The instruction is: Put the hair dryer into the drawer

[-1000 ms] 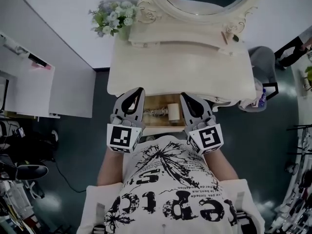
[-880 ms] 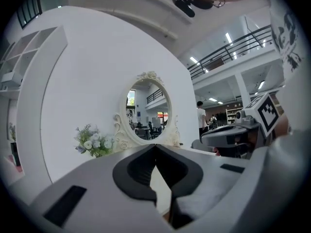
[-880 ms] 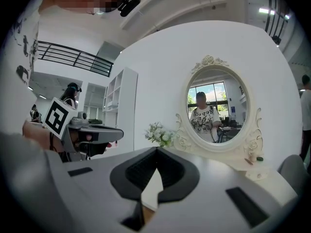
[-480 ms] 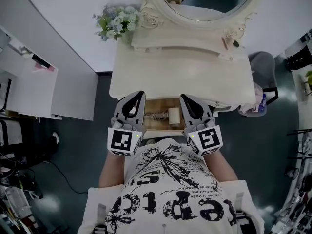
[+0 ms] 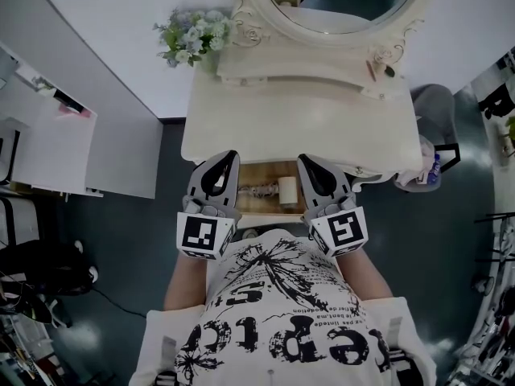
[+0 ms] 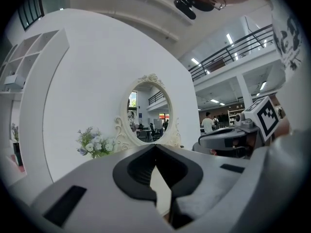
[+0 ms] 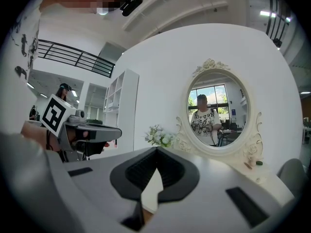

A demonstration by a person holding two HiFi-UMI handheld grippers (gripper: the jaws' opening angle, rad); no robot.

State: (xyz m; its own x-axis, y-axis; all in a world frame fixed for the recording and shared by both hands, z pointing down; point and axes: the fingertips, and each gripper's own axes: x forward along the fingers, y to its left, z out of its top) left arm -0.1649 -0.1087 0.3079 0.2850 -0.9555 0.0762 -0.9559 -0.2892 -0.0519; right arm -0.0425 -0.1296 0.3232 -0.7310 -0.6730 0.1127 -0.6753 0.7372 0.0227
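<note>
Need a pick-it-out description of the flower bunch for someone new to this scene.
Find the cream dressing table with the oval mirror against the white wall. At its back left corner, beside the mirror's carved frame, sits the flower bunch: the only leafy, green thing there.

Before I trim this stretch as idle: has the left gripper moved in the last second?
No. The left gripper keeps its tip at the front edge of the dressing table, left of the open drawer.
</note>
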